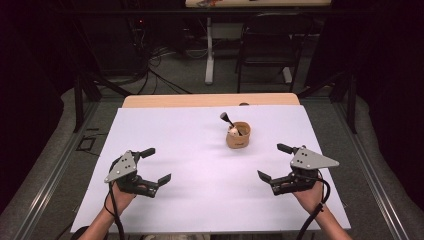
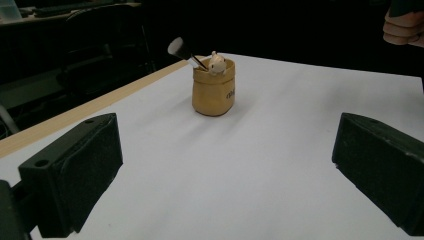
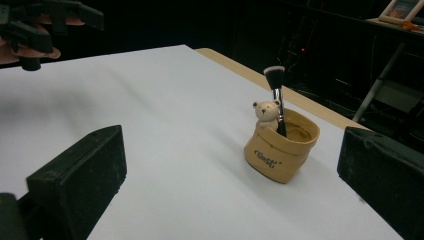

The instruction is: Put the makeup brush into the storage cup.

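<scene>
While nothing is grasped: both tools are held released.
Left tool (image 1: 154, 164): spread, near surface (image 1: 200, 170).
Right tool (image 1: 274, 162): spread.
Brush (image 3: 276, 95): stood in bear pot (image 3: 281, 150).

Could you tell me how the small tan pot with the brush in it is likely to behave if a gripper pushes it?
The pot looks squat with a wide base, so it would probably slide on the smooth white table rather than tip. It seems hard, maybe ceramic, so likely fragile. The brush leans loosely on the rim and may shift or rattle.

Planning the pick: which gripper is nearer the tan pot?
The right gripper; the tan pot stands right of centre, farther from the left gripper.
</scene>
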